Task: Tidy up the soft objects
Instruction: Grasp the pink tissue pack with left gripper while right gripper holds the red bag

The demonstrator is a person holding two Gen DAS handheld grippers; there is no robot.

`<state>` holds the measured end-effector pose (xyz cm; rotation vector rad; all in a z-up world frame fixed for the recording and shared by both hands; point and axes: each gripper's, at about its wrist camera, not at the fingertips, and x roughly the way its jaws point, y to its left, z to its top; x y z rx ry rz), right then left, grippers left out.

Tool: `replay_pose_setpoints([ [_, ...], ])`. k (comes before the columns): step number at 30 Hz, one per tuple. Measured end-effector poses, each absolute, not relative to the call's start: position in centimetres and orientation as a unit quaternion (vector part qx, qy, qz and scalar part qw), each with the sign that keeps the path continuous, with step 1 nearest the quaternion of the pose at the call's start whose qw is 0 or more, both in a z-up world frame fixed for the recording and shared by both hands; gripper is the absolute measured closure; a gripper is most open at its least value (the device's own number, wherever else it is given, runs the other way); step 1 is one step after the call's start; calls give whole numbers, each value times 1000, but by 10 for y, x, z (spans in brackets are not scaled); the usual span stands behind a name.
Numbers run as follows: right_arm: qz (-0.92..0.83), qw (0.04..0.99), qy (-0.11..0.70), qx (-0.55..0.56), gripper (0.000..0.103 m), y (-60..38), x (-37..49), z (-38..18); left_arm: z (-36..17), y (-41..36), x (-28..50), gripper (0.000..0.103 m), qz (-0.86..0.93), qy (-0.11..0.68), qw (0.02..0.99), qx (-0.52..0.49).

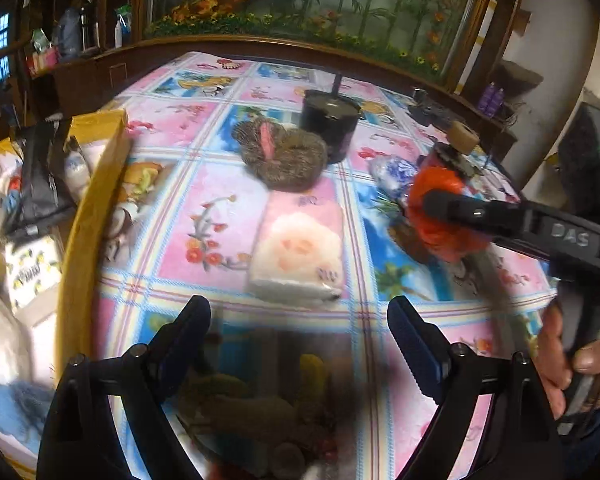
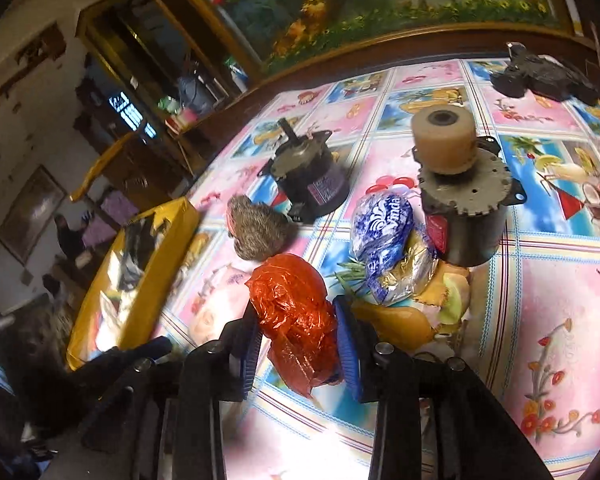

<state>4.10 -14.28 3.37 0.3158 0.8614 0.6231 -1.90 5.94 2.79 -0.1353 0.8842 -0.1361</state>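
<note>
right gripper (image 2: 296, 340) clamps 1 red bag (image 2: 296, 312) | 2 motors (image 2: 460, 200) | left gripper (image 1: 300, 332) spread

Motor (image 2: 466, 200) crowds tissue pack (image 2: 382, 236); open cloth (image 2: 560, 300) right of it

Black claw (image 2: 296, 340) arms — blue ribbed pads (image 1: 410, 342), silver screws

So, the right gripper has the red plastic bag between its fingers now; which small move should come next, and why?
Probably lift it. The right gripper appears closed on the red plastic bag, which still sits low over the tablecloth beside the Vinda tissue pack. Raising it first should clear that pack before carrying it toward the yellow box. The left gripper is open and idle.
</note>
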Motion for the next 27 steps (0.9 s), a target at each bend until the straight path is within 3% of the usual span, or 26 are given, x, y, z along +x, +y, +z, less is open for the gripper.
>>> replay_pose_setpoints([
  [12, 308, 846, 400, 170, 65, -145, 36, 45, 10, 48, 34, 13, -73, 459, 885, -44],
  [13, 309, 846, 400, 170, 65, -146, 35, 45, 8, 48, 35, 16, -70, 459, 885, -43],
  [16, 310, 845, 401, 171, 65, -146, 35, 44, 10, 49, 29, 51, -59, 440, 895, -43],
  [27, 305, 851, 402, 145, 65, -135, 32, 43, 23, 56, 7, 52, -48, 381, 921, -64],
])
